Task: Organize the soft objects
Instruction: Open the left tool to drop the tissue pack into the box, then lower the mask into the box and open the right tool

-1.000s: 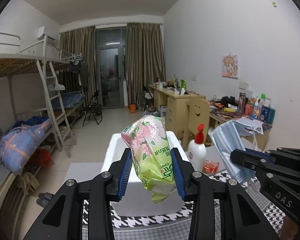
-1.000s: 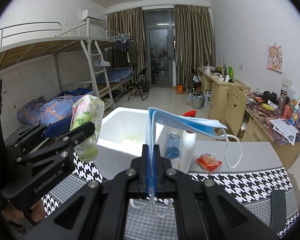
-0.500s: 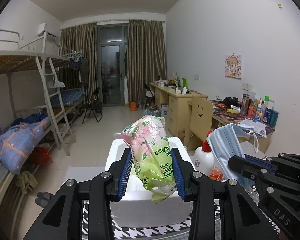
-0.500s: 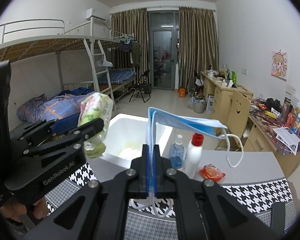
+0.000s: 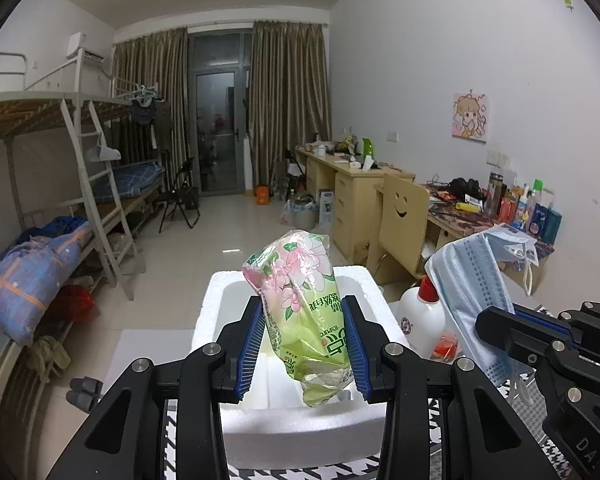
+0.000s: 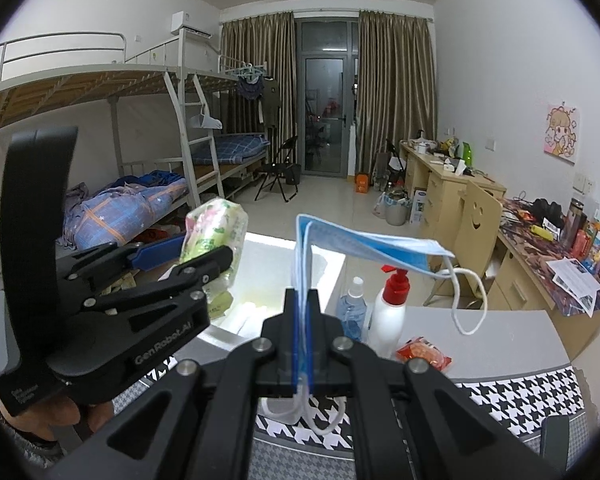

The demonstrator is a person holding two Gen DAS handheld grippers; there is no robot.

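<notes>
Tissue pack (image 5: 304,320) sits clamped in the left hand-held gripper (image 5: 305,354) above the white foam box (image 5: 300,428); the right hand-held gripper (image 6: 303,344) pinches a blue face mask (image 6: 364,246). Lower each inside the walls before releasing, so neither drapes over the rim.

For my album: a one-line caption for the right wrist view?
Right tool pinching a blue face mask above a white foam box.
</notes>
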